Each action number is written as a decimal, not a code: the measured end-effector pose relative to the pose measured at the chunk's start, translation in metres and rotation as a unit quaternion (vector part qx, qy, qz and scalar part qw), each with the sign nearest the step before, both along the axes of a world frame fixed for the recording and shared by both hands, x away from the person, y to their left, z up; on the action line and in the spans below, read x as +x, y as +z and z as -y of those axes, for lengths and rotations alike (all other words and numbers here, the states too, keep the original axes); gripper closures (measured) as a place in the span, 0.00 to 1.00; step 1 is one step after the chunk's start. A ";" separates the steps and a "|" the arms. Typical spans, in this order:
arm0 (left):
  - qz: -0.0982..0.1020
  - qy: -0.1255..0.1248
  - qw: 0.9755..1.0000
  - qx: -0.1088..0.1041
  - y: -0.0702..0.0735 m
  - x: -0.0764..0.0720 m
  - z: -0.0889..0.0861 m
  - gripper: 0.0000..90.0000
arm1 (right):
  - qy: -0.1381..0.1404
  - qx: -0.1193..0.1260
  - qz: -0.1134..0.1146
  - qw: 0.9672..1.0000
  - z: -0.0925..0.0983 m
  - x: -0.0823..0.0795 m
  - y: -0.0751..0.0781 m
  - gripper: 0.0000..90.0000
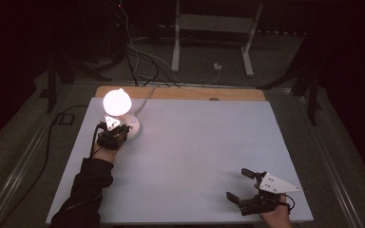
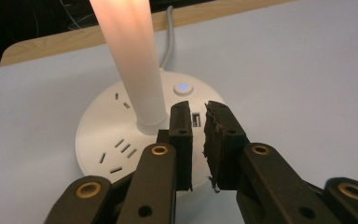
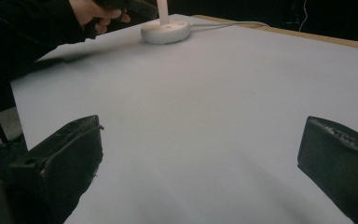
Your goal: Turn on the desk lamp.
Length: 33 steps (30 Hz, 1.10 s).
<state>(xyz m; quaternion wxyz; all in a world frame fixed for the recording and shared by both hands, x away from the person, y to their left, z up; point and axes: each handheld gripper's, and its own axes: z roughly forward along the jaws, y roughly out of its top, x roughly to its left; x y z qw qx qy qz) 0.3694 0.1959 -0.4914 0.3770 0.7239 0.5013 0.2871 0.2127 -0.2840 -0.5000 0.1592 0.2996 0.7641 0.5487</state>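
Two black jaws of the left gripper (image 2: 199, 122) stand nearly together, with only a narrow slit between them and nothing held. Their tips hang over the near edge of the lamp base (image 2: 102, 135), just short of the round button (image 2: 183, 87) with its blue indicator. Whether the tips touch the base cannot be told. The glowing stem (image 2: 130, 60) rises just beside the left jaw, and the lamp is lit.

Hazards, as judged from this position:
- The stem stands very near the left jaw. A sideways drift could strike it and tip the lamp or slide it across the table (image 1: 195, 156).
- The button is small. An off-centre press could land on the plain base and rock it.
- The frayed pad on the right jaw may catch on the port under the tips.
- The cable (image 2: 168, 42) runs off the far edge. A dragged base would pull on it.

The right gripper (image 1: 241, 184) rests near the table's near right corner, jaws wide apart and empty, well apart from the lamp.
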 end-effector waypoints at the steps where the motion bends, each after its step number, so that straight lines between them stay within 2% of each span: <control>1: 0.000 0.000 1.000 -0.001 0.001 -0.001 0.000 0.87 | 0.000 0.000 0.000 1.000 0.000 0.000 0.000 0.00; 3: 0.000 0.003 1.000 -0.003 0.005 -0.003 0.000 0.87 | 0.000 -0.001 0.000 1.000 0.000 0.000 0.000 0.00; 7: -0.004 0.007 1.000 -0.011 0.011 -0.007 0.000 0.75 | -0.001 0.000 -0.001 1.000 0.000 0.000 0.000 0.00; 9: -0.008 0.010 1.000 -0.011 0.013 -0.009 0.000 0.67 | -0.001 -0.001 -0.002 1.000 0.000 0.000 0.000 0.00; 13: -0.013 0.008 1.000 -0.026 0.017 -0.012 -0.002 0.52 | -0.002 -0.002 -0.002 1.000 0.000 0.000 0.000 0.00; 15: -0.008 0.008 0.999 -0.032 0.020 -0.014 -0.003 0.44 | -0.002 -0.002 -0.003 1.000 0.000 0.001 -0.001 0.00; 18: -0.015 -0.002 0.999 -0.042 0.024 -0.016 -0.003 0.25 | -0.002 -0.003 -0.003 1.000 -0.001 0.001 -0.001 0.00; 23: -0.032 -0.037 0.997 -0.055 0.032 -0.020 -0.004 0.04 | -0.002 -0.004 -0.002 1.000 0.000 0.001 -0.001 0.00; 24: -0.034 -0.047 0.996 -0.061 0.033 -0.021 -0.005 0.02 | -0.003 -0.004 -0.002 1.000 0.000 0.001 -0.001 0.00; 31: -0.033 -0.069 0.994 -0.075 0.041 -0.029 -0.009 0.00 | -0.002 -0.003 -0.003 1.000 0.000 0.001 -0.001 0.00; 33: -0.032 -0.078 0.993 -0.087 0.043 -0.032 -0.011 0.00 | -0.002 -0.003 -0.004 1.000 -0.001 0.001 -0.001 0.00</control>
